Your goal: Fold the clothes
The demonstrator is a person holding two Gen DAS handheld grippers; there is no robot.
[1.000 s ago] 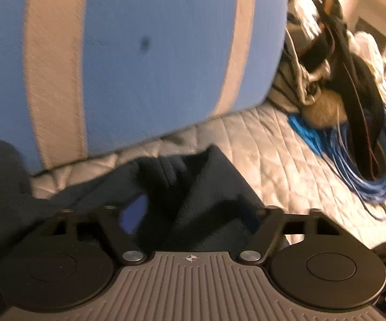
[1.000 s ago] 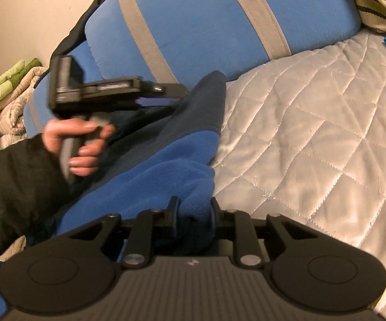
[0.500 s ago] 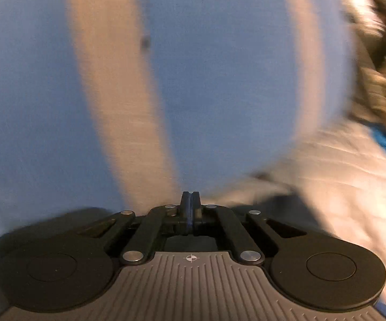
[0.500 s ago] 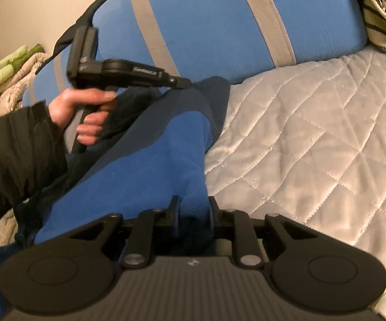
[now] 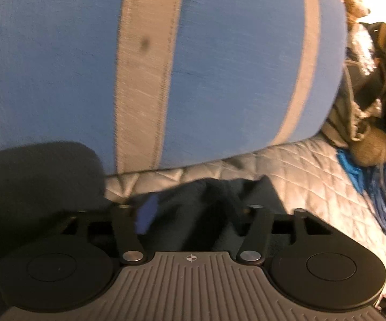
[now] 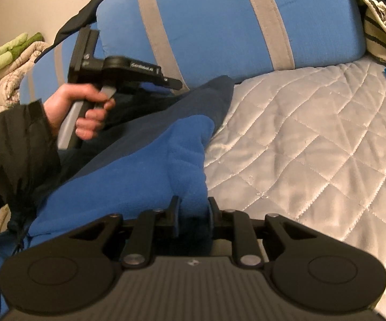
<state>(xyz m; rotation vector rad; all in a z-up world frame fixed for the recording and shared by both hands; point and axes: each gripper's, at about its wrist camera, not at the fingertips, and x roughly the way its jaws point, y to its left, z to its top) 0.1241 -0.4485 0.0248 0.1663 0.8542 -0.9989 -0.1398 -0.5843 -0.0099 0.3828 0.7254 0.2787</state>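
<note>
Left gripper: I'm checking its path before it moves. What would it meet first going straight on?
Likely the dark fleece garment lying between the opening jaws of the left gripper; depth is unclear.

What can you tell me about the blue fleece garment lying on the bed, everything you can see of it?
The fleece garment is soft, fuzzy fabric in two tones: bright royal blue panels and dark navy panels. It lies rumpled and partly folded on the grey quilted bed cover, its far navy end reaching the blue pillow with grey stripes. The right gripper pinches a bright blue fold near its front edge. The left gripper, jaws opening, hangs over the navy end with cloth between them, unpressed.
</note>
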